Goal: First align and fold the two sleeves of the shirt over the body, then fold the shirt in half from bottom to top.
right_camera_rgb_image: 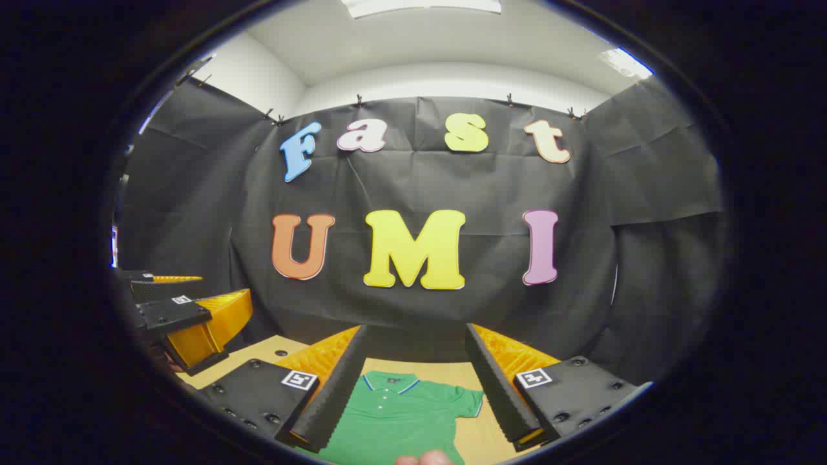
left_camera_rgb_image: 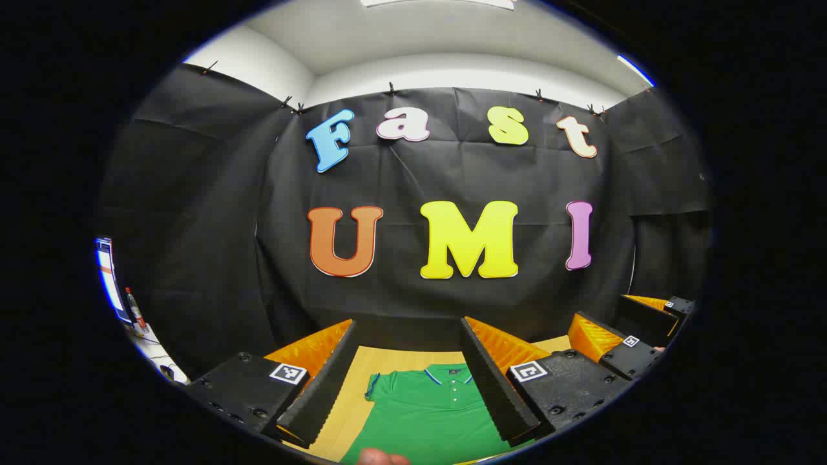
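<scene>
Green shirt (left_camera_rgb_image: pixel 429 413) lying flat on the tabletop (left_camera_rgb_image: pixel 394 358), collar toward the wall, at bottom centre of the left gripper view; its long axis runs away from the camera. Left gripper (left_camera_rgb_image: pixel 410 423) is wide open above it, holding nothing, one sleeve (left_camera_rgb_image: pixel 375 385) showing between its fingers at lower left. In the right gripper view the right gripper (right_camera_rgb_image: pixel 413 429) is likewise spread and empty, with the other sleeve (right_camera_rgb_image: pixel 468 400) at lower right. Each gripper appears nearer its own sleeve; neither sleeve is folded yet.
</scene>
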`<state>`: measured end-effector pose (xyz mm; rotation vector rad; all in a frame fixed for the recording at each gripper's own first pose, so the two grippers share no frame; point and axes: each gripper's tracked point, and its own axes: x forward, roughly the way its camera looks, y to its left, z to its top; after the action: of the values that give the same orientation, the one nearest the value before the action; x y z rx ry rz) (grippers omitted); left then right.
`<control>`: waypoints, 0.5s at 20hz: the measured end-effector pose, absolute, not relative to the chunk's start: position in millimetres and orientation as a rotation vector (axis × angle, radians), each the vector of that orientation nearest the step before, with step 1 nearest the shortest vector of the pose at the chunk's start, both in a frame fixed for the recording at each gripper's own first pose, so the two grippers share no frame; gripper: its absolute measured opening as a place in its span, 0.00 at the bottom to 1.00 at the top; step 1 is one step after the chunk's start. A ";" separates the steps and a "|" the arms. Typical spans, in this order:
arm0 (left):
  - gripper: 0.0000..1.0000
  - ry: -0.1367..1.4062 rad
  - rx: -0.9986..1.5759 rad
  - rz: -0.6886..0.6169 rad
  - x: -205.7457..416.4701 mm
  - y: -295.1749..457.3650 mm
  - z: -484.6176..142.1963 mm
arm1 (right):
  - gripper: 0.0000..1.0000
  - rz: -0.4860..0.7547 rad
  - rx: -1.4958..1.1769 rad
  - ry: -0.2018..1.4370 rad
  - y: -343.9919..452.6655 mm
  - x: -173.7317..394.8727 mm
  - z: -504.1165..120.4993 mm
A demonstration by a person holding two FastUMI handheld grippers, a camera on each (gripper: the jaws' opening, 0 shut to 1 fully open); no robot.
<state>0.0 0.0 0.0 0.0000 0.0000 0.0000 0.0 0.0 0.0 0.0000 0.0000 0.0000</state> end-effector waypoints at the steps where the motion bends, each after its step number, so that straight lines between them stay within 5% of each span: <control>1: 0.98 -0.008 -0.012 -0.007 2.5 -2.4 4.7 | 0.92 0.001 -0.002 -0.008 -1.1 0.2 5.1; 10: 0.98 -0.021 0.038 0.004 15.2 -0.8 -0.7 | 0.92 -0.023 0.007 0.006 -17.4 7.9 -0.8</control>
<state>15.2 -0.8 -0.7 0.0382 -0.0214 0.0037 7.9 -17.4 -0.8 0.0070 0.0059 -0.0228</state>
